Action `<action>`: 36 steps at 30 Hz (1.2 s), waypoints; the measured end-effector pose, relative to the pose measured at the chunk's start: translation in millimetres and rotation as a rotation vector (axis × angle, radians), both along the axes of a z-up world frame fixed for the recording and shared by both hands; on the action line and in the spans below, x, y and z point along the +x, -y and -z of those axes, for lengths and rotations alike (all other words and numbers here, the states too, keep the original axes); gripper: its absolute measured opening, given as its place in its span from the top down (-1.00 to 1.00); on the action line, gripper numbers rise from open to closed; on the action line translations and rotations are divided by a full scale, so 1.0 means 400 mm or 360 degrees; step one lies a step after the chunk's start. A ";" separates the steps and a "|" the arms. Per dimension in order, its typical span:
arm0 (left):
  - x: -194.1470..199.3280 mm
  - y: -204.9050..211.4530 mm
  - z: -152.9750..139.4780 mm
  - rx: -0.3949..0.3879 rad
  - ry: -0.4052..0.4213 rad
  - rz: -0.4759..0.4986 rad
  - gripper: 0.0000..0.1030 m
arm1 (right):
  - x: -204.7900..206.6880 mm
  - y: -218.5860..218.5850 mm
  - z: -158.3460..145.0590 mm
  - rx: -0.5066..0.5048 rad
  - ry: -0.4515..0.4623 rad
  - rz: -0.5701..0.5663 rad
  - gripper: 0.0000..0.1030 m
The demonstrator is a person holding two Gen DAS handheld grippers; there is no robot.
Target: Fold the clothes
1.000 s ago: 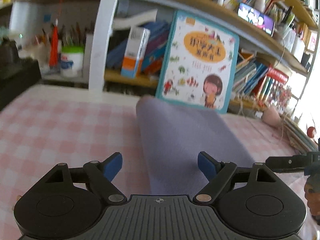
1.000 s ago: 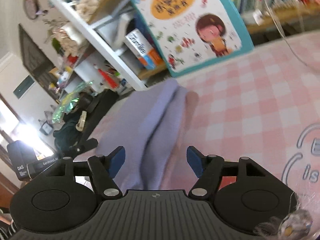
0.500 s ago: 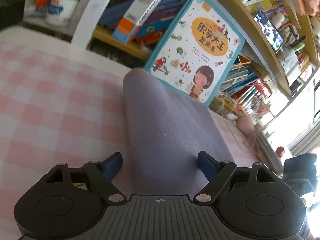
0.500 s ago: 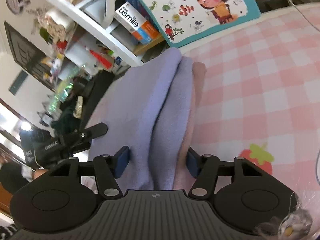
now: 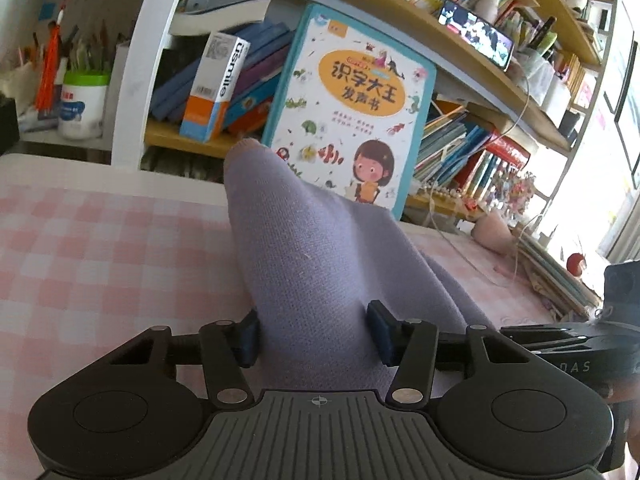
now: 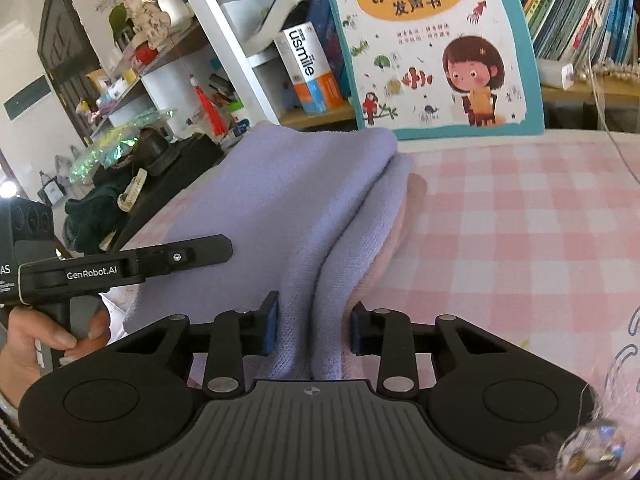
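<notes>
A lavender garment [image 5: 312,260] lies folded lengthwise on the pink checked tablecloth [image 5: 100,248]. My left gripper [image 5: 315,334] is at its near end. Its jaws are closing, and the fabric bunches into a raised ridge between the blue pads. In the right wrist view the garment [image 6: 288,200] shows two stacked folds over a pink layer [image 6: 400,216]. My right gripper [image 6: 313,326] is closing too, and it squeezes the near edge of those folds between its pads. A hand [image 6: 36,344] holds the left gripper, whose black finger [image 6: 192,254] reaches over the cloth's left edge.
A large children's picture book [image 5: 352,108] leans against the shelving just behind the garment's far end. A white and orange box [image 5: 216,88], books and jars fill the shelves. A thin cable [image 6: 616,148] crosses the checked tablecloth [image 6: 520,220] at the right.
Both pairs of jaws have narrowed from wide apart onto the garment. The fabric now stands up as a ridge between the left pads, and the right gripper has moved in over the folded edge.
</notes>
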State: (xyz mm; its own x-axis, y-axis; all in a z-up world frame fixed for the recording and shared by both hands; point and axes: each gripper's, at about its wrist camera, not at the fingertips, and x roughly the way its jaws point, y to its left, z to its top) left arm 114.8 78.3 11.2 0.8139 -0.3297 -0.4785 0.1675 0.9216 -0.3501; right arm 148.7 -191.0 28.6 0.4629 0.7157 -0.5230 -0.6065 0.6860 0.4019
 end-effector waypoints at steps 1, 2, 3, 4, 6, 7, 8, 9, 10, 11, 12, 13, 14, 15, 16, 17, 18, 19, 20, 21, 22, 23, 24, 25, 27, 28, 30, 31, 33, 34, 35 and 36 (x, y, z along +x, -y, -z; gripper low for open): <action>0.001 -0.003 -0.003 -0.0009 0.0002 0.0000 -0.01 | -0.002 -0.002 -0.003 0.0001 0.0016 -0.0001 0.44; 0.001 -0.007 -0.004 -0.0022 0.0003 -0.0004 -0.01 | -0.003 -0.005 -0.009 -0.0001 0.0036 -0.0005 0.45; 0.003 -0.011 -0.006 -0.0036 0.0003 -0.0010 -0.01 | -0.003 -0.009 -0.015 -0.0003 0.0058 -0.0009 0.45; 0.006 -0.019 -0.009 -0.0056 0.0003 -0.0017 -0.01 | -0.002 -0.013 -0.022 -0.0004 0.0080 -0.0011 0.45; 0.014 -0.030 -0.017 -0.0079 0.0007 -0.0029 -0.01 | 0.006 -0.023 -0.035 -0.0002 0.0108 -0.0015 0.45; 0.022 -0.038 -0.023 -0.0088 0.0013 -0.0035 -0.01 | 0.012 -0.029 -0.041 0.0000 0.0120 -0.0017 0.45; 0.030 -0.044 -0.027 -0.0091 0.0019 -0.0039 -0.01 | 0.020 -0.036 -0.047 0.0002 0.0130 -0.0019 0.45; 0.041 -0.052 -0.032 -0.0088 0.0025 -0.0037 -0.01 | 0.031 -0.044 -0.052 0.0003 0.0138 -0.0021 0.45; 0.053 -0.061 -0.036 -0.0085 0.0031 -0.0036 -0.01 | 0.042 -0.052 -0.057 0.0001 0.0145 -0.0023 0.45; 0.066 -0.069 -0.039 -0.0082 0.0033 -0.0028 -0.01 | 0.054 -0.061 -0.061 -0.0002 0.0153 -0.0023 0.45; 0.079 -0.077 -0.042 -0.0079 0.0035 -0.0021 -0.01 | 0.066 -0.070 -0.065 -0.0006 0.0161 -0.0024 0.45; 0.098 -0.089 -0.044 -0.0088 0.0030 -0.0015 -0.01 | 0.078 -0.078 -0.068 -0.0010 0.0170 -0.0025 0.45; 0.112 -0.098 -0.044 -0.0097 0.0025 -0.0010 -0.01 | 0.091 -0.086 -0.071 -0.0011 0.0175 -0.0023 0.45; 0.128 -0.105 -0.042 -0.0107 0.0021 -0.0009 -0.01 | 0.106 -0.092 -0.073 -0.0010 0.0176 -0.0019 0.45; 0.144 -0.113 -0.041 -0.0118 0.0017 -0.0009 -0.01 | 0.120 -0.098 -0.074 -0.0009 0.0173 -0.0014 0.45; 0.158 -0.118 -0.038 -0.0122 0.0017 -0.0012 -0.01 | 0.135 -0.104 -0.075 -0.0007 0.0169 -0.0008 0.45; 0.171 -0.122 -0.035 -0.0126 0.0016 -0.0015 -0.01 | 0.150 -0.110 -0.074 -0.0010 0.0166 -0.0002 0.45; 0.185 -0.127 -0.030 -0.0129 0.0017 -0.0023 -0.01 | 0.164 -0.117 -0.071 -0.0015 0.0163 0.0003 0.45; 0.196 -0.130 -0.024 -0.0130 0.0018 -0.0032 -0.01 | 0.177 -0.124 -0.068 -0.0019 0.0160 0.0009 0.45; 0.208 -0.134 -0.017 -0.0139 0.0015 -0.0047 -0.01 | 0.190 -0.131 -0.065 -0.0026 0.0157 0.0013 0.45; 0.219 -0.137 -0.008 -0.0148 0.0007 -0.0060 -0.01 | 0.202 -0.138 -0.060 -0.0031 0.0151 0.0019 0.45; 0.228 -0.140 -0.001 -0.0155 -0.0005 -0.0065 -0.01 | 0.215 -0.145 -0.054 -0.0036 0.0139 0.0028 0.45; 0.239 -0.145 0.009 -0.0164 -0.0025 -0.0070 -0.01 | 0.226 -0.149 -0.047 -0.0042 0.0127 0.0034 0.45; 0.250 -0.150 0.019 -0.0173 -0.0045 -0.0074 -0.01 | 0.235 -0.153 -0.039 -0.0046 0.0115 0.0038 0.45; 0.264 -0.158 0.036 -0.0184 -0.0063 -0.0082 -0.01 | 0.250 -0.158 -0.024 -0.0048 0.0093 0.0045 0.45; 0.270 -0.161 0.044 -0.0190 -0.0072 -0.0086 -0.01 | 0.255 -0.159 -0.016 -0.0042 0.0089 0.0050 0.45; 0.275 -0.172 0.055 -0.0225 -0.0058 -0.0099 -0.02 | 0.263 -0.156 -0.005 -0.0003 0.0079 0.0069 0.45; 0.278 -0.177 0.060 -0.0248 -0.0063 -0.0112 -0.06 | 0.268 -0.154 0.000 0.0019 0.0058 0.0081 0.44; 0.281 -0.181 0.068 -0.0268 -0.0078 -0.0135 -0.13 | 0.275 -0.149 0.012 0.0056 0.0000 0.0108 0.40; 0.278 -0.182 0.070 -0.0273 -0.0067 -0.0149 -0.16 | 0.275 -0.146 0.017 0.0068 -0.0016 0.0120 0.35; 0.271 -0.180 0.068 -0.0261 -0.0061 -0.0166 -0.19 | 0.271 -0.144 0.018 0.0072 -0.0025 0.0141 0.23; 0.265 -0.177 0.065 -0.0249 -0.0055 -0.0184 -0.20 | 0.267 -0.141 0.017 0.0070 -0.0032 0.0170 0.12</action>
